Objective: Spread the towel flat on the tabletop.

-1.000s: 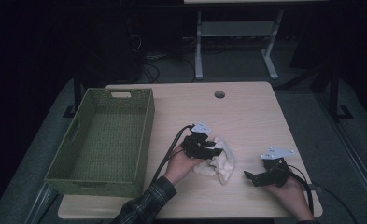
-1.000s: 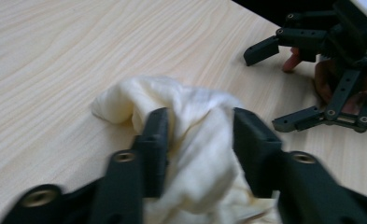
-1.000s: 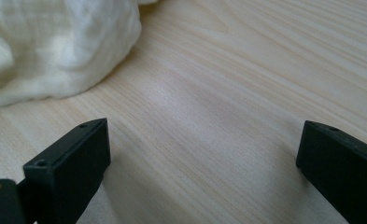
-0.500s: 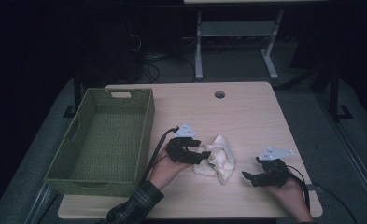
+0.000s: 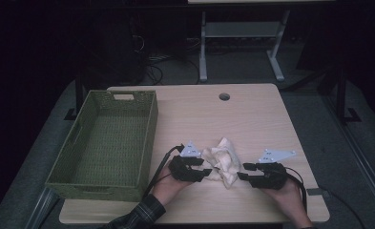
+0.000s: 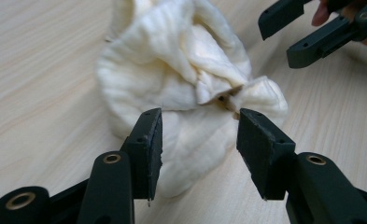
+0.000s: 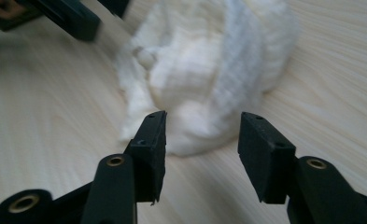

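Observation:
A crumpled cream cloth lies on the wooden table, between my two grippers. My left gripper is at its left side and is open. In the left gripper view its jaws have just been closing. A fold of the cloth reaches into the gap, and the pads do not press on it. My right gripper faces the cloth from the right, also open. Its jaws have just been closing too, with the cloth's edge just ahead of the tips.
A green woven basket stands on the left part of the table, with nothing in it. A round cable hole sits near the far edge. Cables trail from both grippers toward the near edge. Beyond the table are the legs of a grey stand.
My left gripper has come off the top of the cloth toward the near left side. My right gripper has moved left toward the cloth and its jaws are narrower.

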A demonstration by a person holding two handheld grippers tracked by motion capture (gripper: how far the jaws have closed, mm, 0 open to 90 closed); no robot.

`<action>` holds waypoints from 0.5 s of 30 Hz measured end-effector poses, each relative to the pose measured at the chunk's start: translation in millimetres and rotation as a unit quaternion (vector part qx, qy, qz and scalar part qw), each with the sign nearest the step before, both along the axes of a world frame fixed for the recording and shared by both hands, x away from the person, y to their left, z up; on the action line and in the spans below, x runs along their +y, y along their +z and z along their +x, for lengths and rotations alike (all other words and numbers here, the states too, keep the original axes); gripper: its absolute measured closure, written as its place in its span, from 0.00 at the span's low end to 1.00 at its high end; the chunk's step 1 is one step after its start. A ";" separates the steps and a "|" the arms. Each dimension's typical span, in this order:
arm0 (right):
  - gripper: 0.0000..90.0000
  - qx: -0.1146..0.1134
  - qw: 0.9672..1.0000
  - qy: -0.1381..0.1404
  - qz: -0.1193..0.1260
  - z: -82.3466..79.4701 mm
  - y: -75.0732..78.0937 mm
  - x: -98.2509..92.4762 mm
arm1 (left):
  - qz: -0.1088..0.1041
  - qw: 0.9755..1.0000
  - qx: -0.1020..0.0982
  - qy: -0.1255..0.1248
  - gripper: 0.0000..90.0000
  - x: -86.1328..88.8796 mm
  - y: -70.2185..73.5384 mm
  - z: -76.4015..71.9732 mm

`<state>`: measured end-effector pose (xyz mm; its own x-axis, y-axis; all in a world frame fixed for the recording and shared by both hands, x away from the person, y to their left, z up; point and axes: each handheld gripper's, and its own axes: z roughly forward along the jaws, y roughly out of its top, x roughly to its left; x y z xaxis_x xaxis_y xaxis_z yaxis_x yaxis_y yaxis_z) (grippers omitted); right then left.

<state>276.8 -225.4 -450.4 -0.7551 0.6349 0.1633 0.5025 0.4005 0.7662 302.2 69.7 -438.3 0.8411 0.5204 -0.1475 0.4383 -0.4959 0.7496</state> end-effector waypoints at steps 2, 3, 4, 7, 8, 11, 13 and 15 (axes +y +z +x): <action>0.59 0.000 1.000 0.007 0.001 0.2 0.5 3.1 | 0.005 1.000 -0.002 -0.009 0.56 -4.4 -3.4 -1.5; 0.60 0.007 1.000 0.019 0.008 0.4 0.8 10.3 | 0.009 1.000 -0.001 -0.015 0.56 -6.0 -5.0 -2.1; 0.60 0.007 1.000 0.019 0.008 0.4 0.8 10.3 | 0.013 1.000 -0.001 -0.019 0.56 -7.5 -6.5 -2.4; 0.63 0.011 0.999 0.040 -0.001 0.7 -1.6 25.7 | 0.014 1.000 0.003 -0.021 0.56 -10.1 -11.0 -1.7; 0.63 0.011 0.999 0.040 -0.001 0.7 -1.6 25.7 | 0.015 1.000 0.004 -0.024 0.56 -10.3 -12.2 -1.0; 0.70 0.017 0.999 0.048 -0.011 2.3 -4.9 32.5 | 0.021 0.999 0.005 -0.029 0.55 -11.0 -14.7 -0.7; 0.81 0.022 0.998 0.049 -0.018 2.7 -6.4 32.3 | 0.026 0.999 0.003 -0.032 0.53 -13.0 -15.4 -1.0; 0.92 0.016 0.999 0.045 -0.023 2.5 -6.1 25.4 | 0.020 0.999 0.003 -0.034 0.53 -17.0 -16.4 -2.4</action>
<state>279.3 -200.1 -456.5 -0.8041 0.5724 0.1607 0.4871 0.4793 0.7300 299.7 52.7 -454.7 0.8739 0.4678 -0.1322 0.4068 -0.5548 0.7257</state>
